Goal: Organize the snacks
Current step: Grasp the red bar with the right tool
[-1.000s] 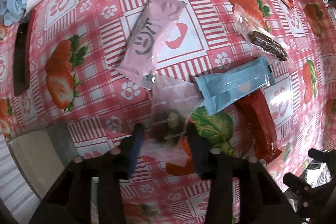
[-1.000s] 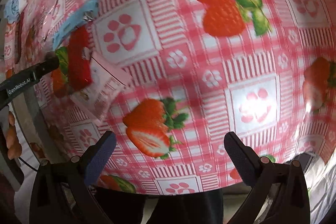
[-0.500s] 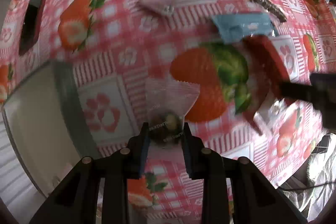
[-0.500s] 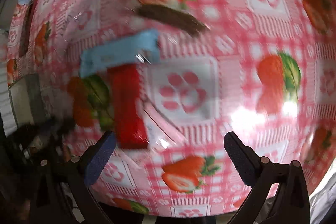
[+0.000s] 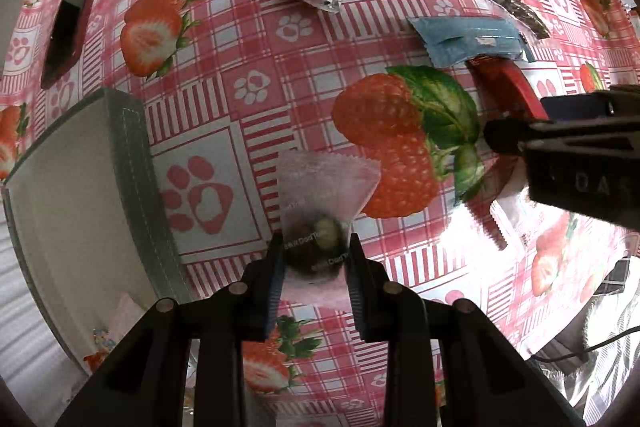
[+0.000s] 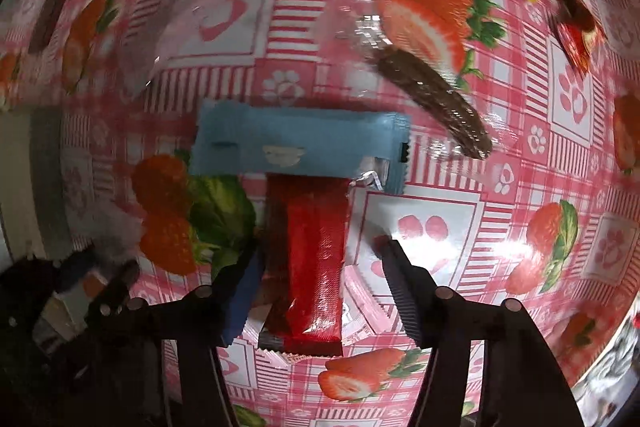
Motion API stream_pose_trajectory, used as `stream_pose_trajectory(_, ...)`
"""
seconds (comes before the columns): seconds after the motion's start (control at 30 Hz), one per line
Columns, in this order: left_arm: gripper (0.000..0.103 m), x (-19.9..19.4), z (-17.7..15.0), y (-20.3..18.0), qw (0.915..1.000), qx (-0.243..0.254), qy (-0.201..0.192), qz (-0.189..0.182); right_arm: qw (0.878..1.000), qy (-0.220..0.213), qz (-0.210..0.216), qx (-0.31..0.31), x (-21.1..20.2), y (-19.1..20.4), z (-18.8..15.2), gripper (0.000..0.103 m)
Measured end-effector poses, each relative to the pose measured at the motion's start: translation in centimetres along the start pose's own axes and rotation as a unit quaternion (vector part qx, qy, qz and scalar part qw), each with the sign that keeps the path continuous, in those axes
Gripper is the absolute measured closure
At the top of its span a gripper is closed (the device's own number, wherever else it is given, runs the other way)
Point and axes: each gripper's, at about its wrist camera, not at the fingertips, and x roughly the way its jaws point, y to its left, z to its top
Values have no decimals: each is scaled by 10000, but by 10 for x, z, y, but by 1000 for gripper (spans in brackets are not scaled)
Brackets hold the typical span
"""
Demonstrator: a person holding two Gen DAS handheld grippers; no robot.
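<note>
The left tongs [image 5: 316,259] grip a clear pouch [image 5: 320,203] above the worktop [image 5: 256,39], its free end pointing to the top of the frame; a grey bin [image 5: 80,187] lies just to the left. The right tongs [image 6: 320,267] have just been closing and straddle a red bar [image 6: 316,259]; the pads do not yet press it. The bar's long axis runs bottom to top of the right wrist frame, in line with the tongs, its far end under a blue pack [image 6: 296,143] lying crosswise. The right hand is nearer the bar.
</note>
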Motion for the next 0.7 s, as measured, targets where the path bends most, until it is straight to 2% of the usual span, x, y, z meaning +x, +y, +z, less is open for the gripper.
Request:
stream_pose_trajectory(0.13,71,-2,0,-2,10000,43,-43,18,9999,-2,134,73,-3,6,-20,57)
stream_pose_trajectory(0.2,71,-3,-4,-3,10000,56,-70,5,9997,28,239,93,-2,0,-37,69)
stream_pose_trajectory(0.4,72,-2,-32,-5,9998,1,40,-189,9959,184,784,405,0,-8,-81,70)
stream_pose_trajectory(0.7,72,-14,-68,0,9991,-118,17,-411,9900,219,1147,796,-9,-27,-130,70)
